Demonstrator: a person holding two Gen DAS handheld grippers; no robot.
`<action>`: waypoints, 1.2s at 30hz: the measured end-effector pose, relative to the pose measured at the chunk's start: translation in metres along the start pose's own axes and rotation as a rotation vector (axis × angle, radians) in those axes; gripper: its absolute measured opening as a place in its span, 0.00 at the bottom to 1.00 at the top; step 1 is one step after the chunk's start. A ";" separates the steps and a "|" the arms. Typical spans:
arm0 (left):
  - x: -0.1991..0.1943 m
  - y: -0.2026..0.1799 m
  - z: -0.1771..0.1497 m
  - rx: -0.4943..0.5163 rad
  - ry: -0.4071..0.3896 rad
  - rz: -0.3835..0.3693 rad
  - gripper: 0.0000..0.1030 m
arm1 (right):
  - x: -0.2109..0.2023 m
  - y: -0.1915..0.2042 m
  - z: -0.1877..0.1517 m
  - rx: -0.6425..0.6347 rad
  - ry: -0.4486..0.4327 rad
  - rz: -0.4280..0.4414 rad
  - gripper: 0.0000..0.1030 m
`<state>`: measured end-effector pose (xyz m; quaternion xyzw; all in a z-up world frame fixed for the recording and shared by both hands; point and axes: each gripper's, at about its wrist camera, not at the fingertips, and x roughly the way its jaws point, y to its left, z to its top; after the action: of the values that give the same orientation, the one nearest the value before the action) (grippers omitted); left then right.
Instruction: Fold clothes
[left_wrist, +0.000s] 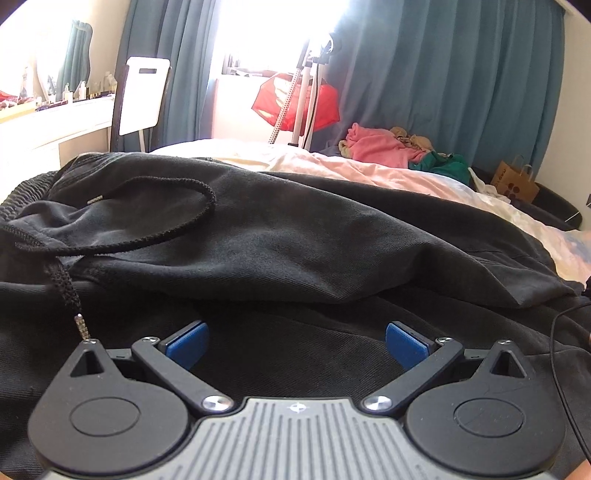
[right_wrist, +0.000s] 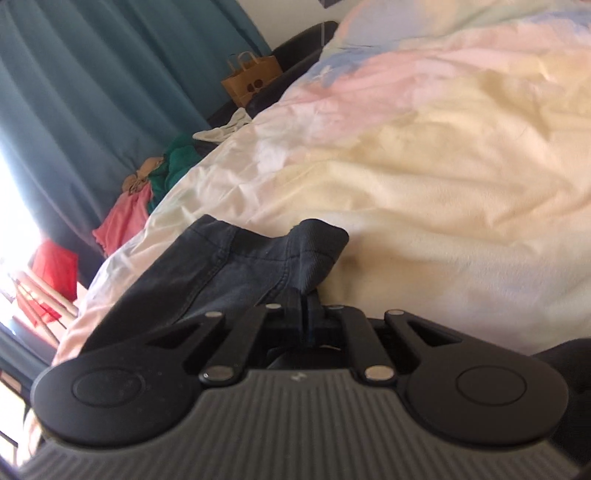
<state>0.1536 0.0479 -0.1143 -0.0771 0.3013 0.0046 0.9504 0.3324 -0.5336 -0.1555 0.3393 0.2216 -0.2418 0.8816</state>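
1. The left gripper (left_wrist: 294, 345) stands wide: its two blue pads (left_wrist: 188, 341) are far apart and nothing is between them. It hovers low over the black cotton trousers (left_wrist: 295, 236), which lie spread on the bed.
2. On the left of the left wrist view, the elastic waistband (left_wrist: 26, 195) of the trousers is gathered, and a black braided drawstring (left_wrist: 177, 210) makes a loop on the cloth. Its metal tip (left_wrist: 83, 326) reaches down to just beside the left finger arm.
3. One layer of the trousers lies folded over another; the fold edge runs across the middle of this view.
4. The right gripper (right_wrist: 304, 308) is pressed together, and its jaws pinch a fold of the dark trouser fabric (right_wrist: 236, 266). The cloth rises in a small peak above the fingers and hangs away to the left.
5. Under the garment lies a pastel bedspread in cream, pink and pale blue (right_wrist: 424, 166).
6. At the far side of the bed there is a heap of pink and green clothes (left_wrist: 402, 149), and beyond it a brown paper bag with handles (left_wrist: 515, 181).
7. Teal curtains (left_wrist: 443, 74) hang behind, and a white chair (left_wrist: 142, 98) stands at the left near a dressing table (left_wrist: 51, 122).
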 end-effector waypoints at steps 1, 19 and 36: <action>-0.004 0.003 0.002 -0.004 0.000 0.002 1.00 | -0.010 0.004 0.002 -0.051 -0.009 -0.003 0.07; -0.154 0.180 0.060 -0.407 -0.001 0.130 1.00 | -0.212 -0.058 -0.027 -0.146 0.119 0.207 0.33; -0.119 0.357 -0.015 -1.273 0.077 -0.020 0.91 | -0.197 -0.184 -0.028 0.508 0.262 0.152 0.62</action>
<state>0.0279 0.4034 -0.1093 -0.6297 0.2727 0.1711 0.7070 0.0657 -0.5790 -0.1556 0.5931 0.2400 -0.1768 0.7479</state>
